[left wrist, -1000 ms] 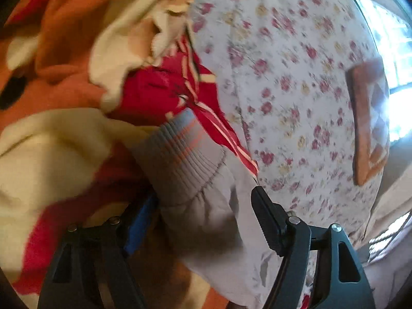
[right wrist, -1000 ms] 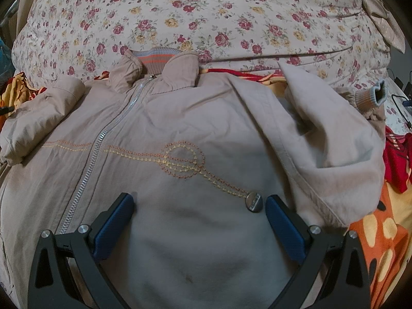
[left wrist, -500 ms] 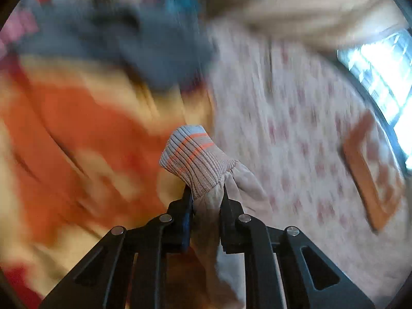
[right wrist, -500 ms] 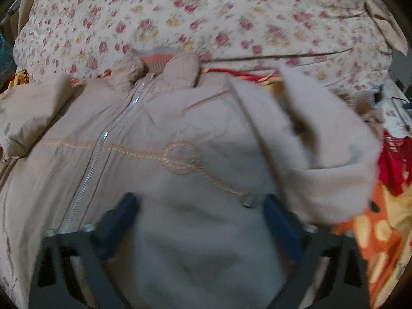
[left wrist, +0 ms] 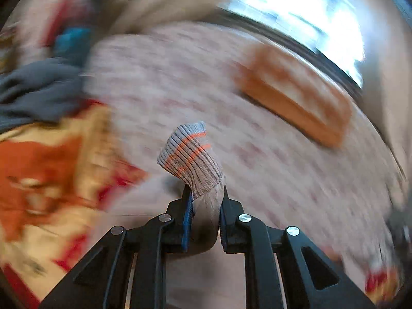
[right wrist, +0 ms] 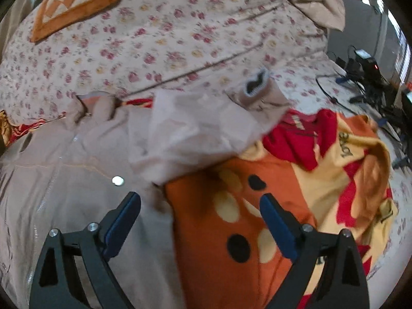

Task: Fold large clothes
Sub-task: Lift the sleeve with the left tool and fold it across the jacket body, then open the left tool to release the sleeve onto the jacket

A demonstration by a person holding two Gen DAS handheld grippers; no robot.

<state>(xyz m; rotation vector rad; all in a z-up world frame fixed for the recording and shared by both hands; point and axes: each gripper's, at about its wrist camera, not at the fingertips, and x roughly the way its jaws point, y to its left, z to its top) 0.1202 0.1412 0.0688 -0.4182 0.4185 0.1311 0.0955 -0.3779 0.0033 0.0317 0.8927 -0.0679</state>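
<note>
The left gripper is clenched on the jacket sleeve just behind its ribbed cuff; the grey-and-orange knit sticks up and forward out of the jaws at the centre of the left wrist frame, while everything behind it is smeared with motion blur; the right gripper is released, its jaws spread wide and holding nothing, low in the right wrist frame over the seam where the jacket meets the orange spotted blanket

The beige jacket lies front-up on the floral bedspread, filling the left half of the right wrist frame; its collar points to the upper edge, its zip runs down toward the lower left, so the long axis runs top to bottom of that frame; a silver snap sits just above the right gripper's left finger; the sleeve rises from the body toward the centre right, cuff opening at upper centre right, lifted off the blanket

The relation that matters, as I judge it: the jacket body lies to the frame's left of the held cuff, so the sleeve most likely has to travel across, toward the zip; the left hand has the sleeve, and the free right hand is nearer the body and hem, placed to pin or smooth

A checked orange cushion rests in the upper left; cables and chargers clutter the far right
</note>
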